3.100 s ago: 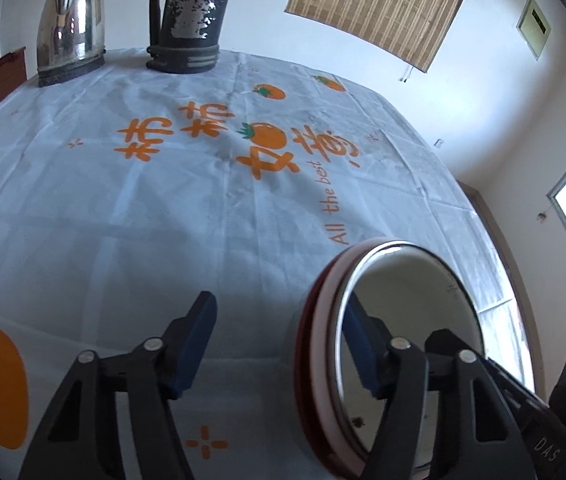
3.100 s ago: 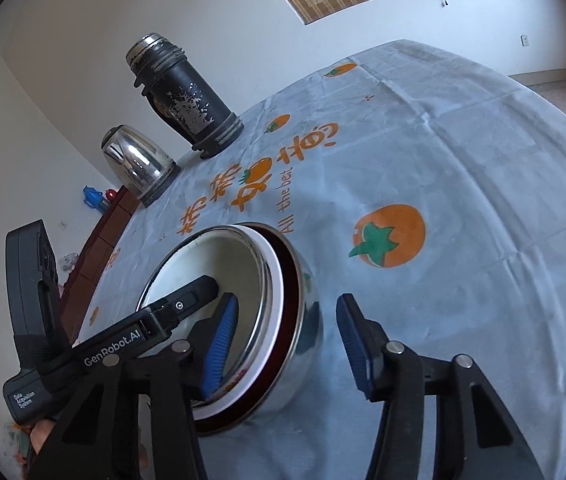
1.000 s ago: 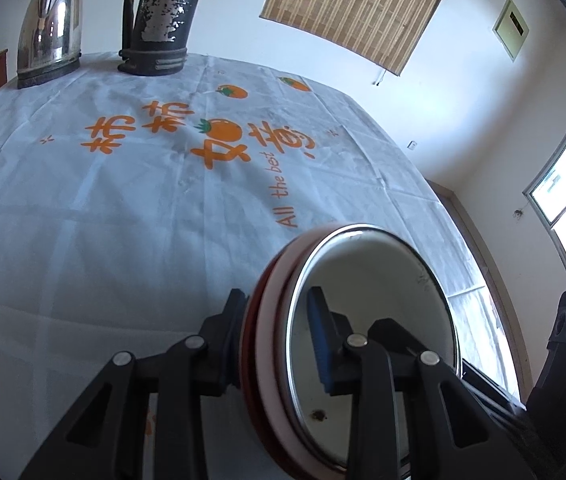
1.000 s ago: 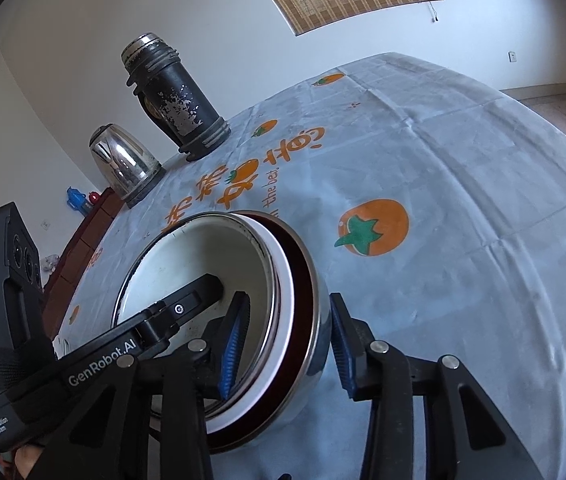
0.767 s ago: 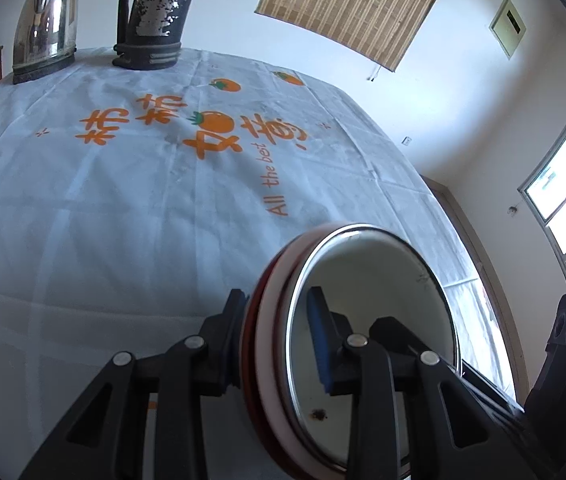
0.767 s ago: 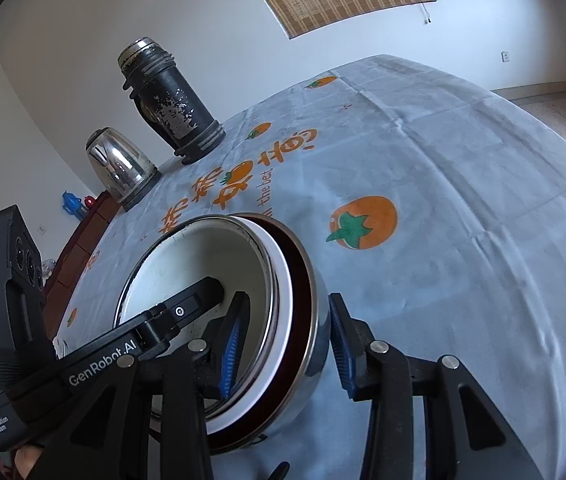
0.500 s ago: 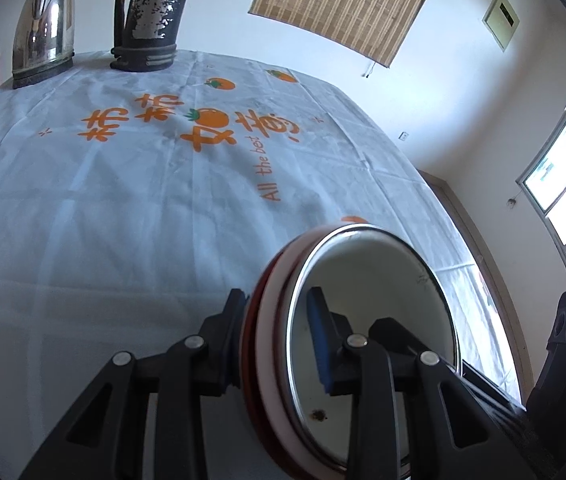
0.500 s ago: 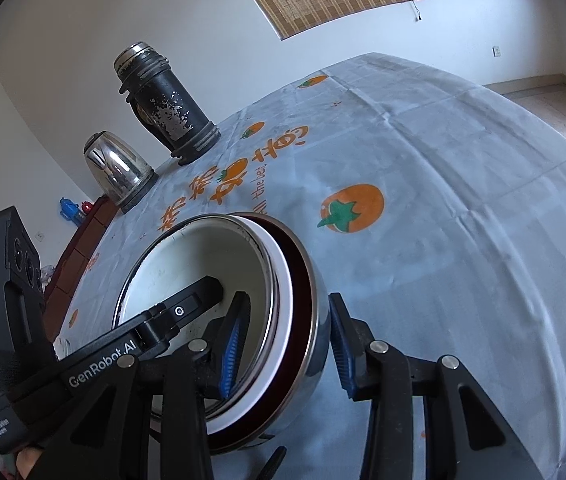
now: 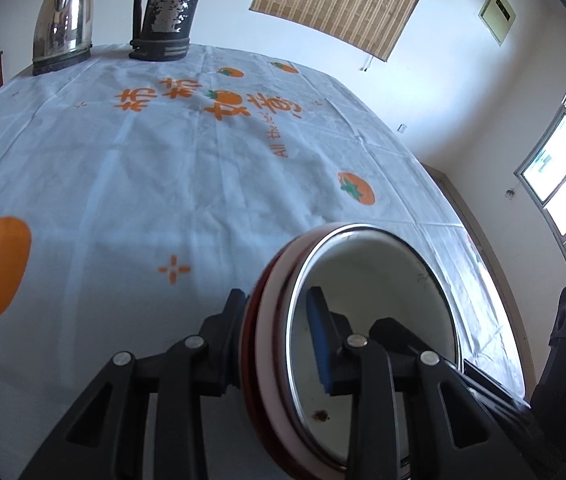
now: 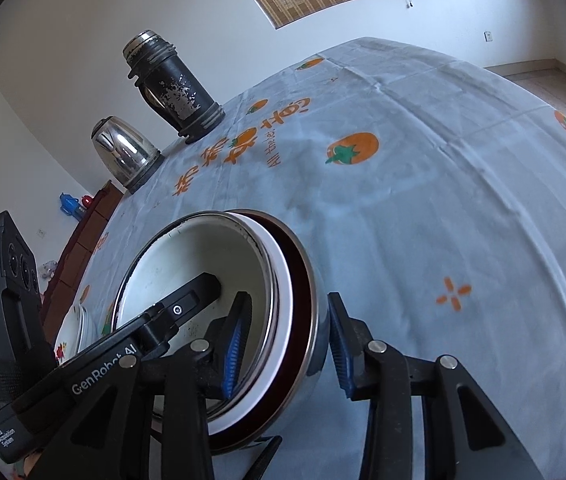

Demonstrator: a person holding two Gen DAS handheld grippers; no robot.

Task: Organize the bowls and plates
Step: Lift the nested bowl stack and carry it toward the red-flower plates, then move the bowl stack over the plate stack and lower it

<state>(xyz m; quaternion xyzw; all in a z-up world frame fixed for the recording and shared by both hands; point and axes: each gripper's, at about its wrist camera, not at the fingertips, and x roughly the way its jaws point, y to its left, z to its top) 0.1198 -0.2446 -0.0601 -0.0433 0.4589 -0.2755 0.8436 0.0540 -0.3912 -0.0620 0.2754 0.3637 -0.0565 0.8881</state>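
You are carrying a nested stack of bowls (image 9: 371, 320), and both tools are clenched on its rim from opposite sides. The left tool (image 9: 279, 336) pinches the rim at about 9 o'clock in its own view, one finger (image 9: 321, 336) inside the white inner bowl and the other outside, against the red bowl. The right tool (image 10: 285, 344) does the same on the other side, with its jaws around the whole layered rim and the steel outer wall. The stack seems to hang a little above the desk (image 10: 463, 184), though I cannot tell surely if the bottom touches the cloth.

I judge this stack to be stiff and rather heavy for a rim grasp, because several bowls sit one in another. The steel wall is smooth and probably slippery, and the white bowls may chip if they knock. The bowls are only nested, not fixed, so they can slide if you tilt them.

Keep the two tools level with each other and the stack's mouth upward. A pile of plates (image 10: 77, 328) lies at 8 o'clock in the right view, near the desk's edge.
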